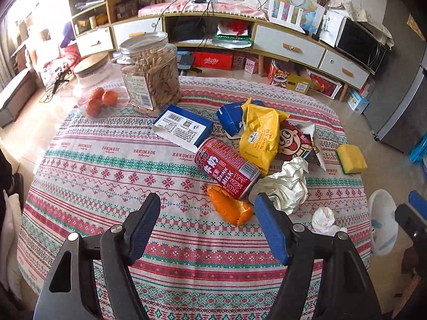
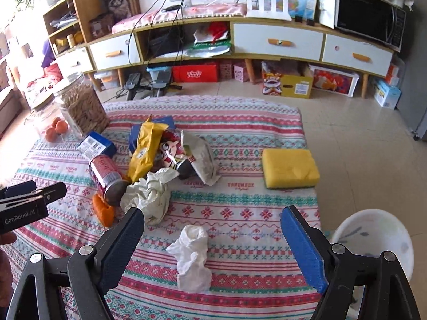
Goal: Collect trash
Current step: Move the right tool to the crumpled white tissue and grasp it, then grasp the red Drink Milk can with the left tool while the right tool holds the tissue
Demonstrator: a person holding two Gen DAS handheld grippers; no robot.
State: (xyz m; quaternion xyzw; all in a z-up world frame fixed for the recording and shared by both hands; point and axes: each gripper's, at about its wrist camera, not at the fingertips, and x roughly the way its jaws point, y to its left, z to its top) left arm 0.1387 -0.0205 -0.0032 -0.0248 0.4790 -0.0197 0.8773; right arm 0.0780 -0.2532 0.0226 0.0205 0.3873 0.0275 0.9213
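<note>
Trash lies in a heap on the patterned tablecloth (image 1: 106, 176): a red milk can (image 1: 226, 168) on its side, an orange peel (image 1: 229, 208), crumpled paper (image 1: 285, 186), a yellow wrapper (image 1: 260, 138), a red cartoon pack (image 1: 293, 141) and a blue box (image 1: 184, 126). My left gripper (image 1: 206, 202) is open just short of the peel and holds nothing. In the right wrist view a white tissue (image 2: 193, 258) lies alone on the cloth. My right gripper (image 2: 212, 213) stands open over the tissue, its fingers wide to either side and apart from it. A white bin (image 2: 373, 240) stands on the floor at the right.
A jar of seeds (image 1: 152, 74) and a glass jar with oranges (image 1: 101, 90) stand at the table's far left. A yellow sponge (image 2: 289, 168) lies near the right edge. Beyond the table a long cabinet (image 2: 277, 42) lines the wall, with boxes on the floor beneath it.
</note>
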